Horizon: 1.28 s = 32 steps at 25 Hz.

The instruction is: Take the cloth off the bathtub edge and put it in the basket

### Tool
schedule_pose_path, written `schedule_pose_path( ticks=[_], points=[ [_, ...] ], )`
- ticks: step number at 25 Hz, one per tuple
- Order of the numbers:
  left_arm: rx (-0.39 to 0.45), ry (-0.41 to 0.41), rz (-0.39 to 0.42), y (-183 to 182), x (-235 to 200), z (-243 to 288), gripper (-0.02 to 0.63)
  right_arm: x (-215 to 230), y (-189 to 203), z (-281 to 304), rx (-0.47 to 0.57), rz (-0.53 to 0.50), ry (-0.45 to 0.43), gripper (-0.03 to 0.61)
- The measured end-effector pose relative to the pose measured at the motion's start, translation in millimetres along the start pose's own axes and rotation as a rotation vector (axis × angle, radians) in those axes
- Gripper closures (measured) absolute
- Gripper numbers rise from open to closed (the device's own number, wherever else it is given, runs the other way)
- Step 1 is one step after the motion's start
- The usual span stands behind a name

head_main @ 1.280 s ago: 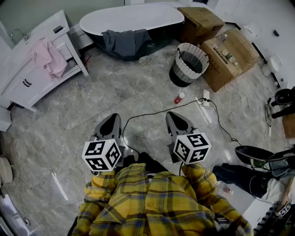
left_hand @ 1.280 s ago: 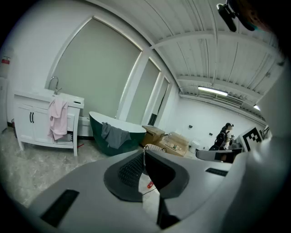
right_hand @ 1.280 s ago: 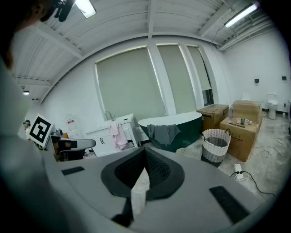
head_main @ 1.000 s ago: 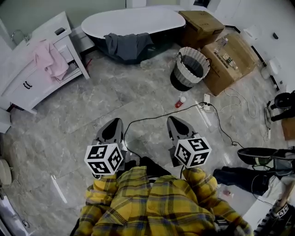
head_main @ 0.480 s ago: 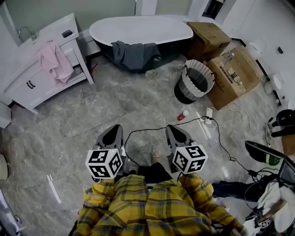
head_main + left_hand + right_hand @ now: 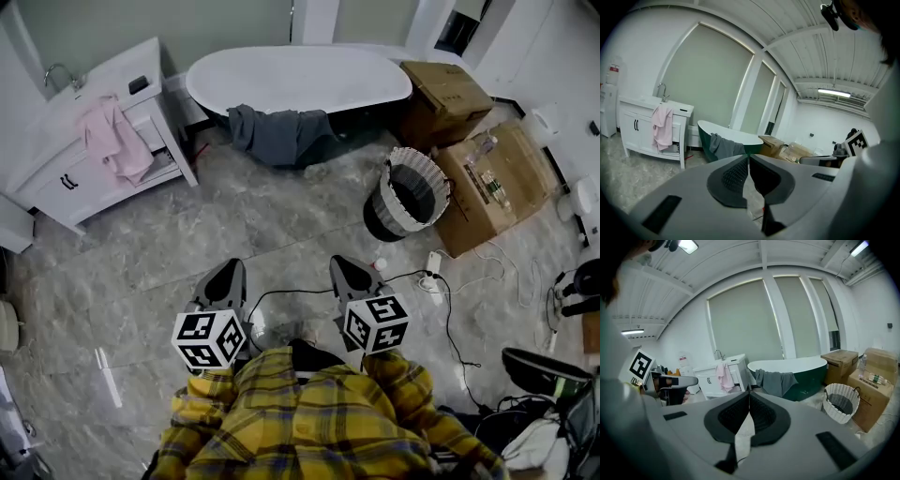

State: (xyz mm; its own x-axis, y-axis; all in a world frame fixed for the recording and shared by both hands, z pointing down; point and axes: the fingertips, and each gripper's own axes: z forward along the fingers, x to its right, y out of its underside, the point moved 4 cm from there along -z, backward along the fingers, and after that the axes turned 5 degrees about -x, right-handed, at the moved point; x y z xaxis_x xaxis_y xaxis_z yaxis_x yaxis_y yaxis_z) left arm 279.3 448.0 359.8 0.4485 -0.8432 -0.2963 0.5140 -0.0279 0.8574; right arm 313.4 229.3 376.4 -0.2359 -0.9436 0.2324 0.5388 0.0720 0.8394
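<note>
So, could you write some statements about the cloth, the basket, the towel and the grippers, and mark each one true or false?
1. The cloth hangs over the bathtub edge. True.
2. The cloth lies in the basket. False: it is on the bathtub, and the basket stands apart on the floor.
3. The left gripper and the right gripper are shut and hold nothing. True.
4. The pink towel lies on the floor. False: it hangs on the white cabinet.
</note>
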Motion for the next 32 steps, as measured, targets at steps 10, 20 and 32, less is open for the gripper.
schedule_pose_path(
  ticks=[10,20,32],
  points=[
    [0.034,-0.085,0.009,-20.8,35.6,62.7,0.588,74.7,-29.1,43.0,-0.020,-0.038,-0.097,0.552],
    [0.038,-0.132,-0.007,-37.4,24.5,92.6,0.588,95.4,-46.0,86.1,-0.038,-0.063,-0.159,0.545],
    [0.024,-0.109,-0.021,-70.0,-29.2,174.5,0.588,111.6,-82.1,183.5,-0.058,-0.080,-0.177,0.439]
  ],
)
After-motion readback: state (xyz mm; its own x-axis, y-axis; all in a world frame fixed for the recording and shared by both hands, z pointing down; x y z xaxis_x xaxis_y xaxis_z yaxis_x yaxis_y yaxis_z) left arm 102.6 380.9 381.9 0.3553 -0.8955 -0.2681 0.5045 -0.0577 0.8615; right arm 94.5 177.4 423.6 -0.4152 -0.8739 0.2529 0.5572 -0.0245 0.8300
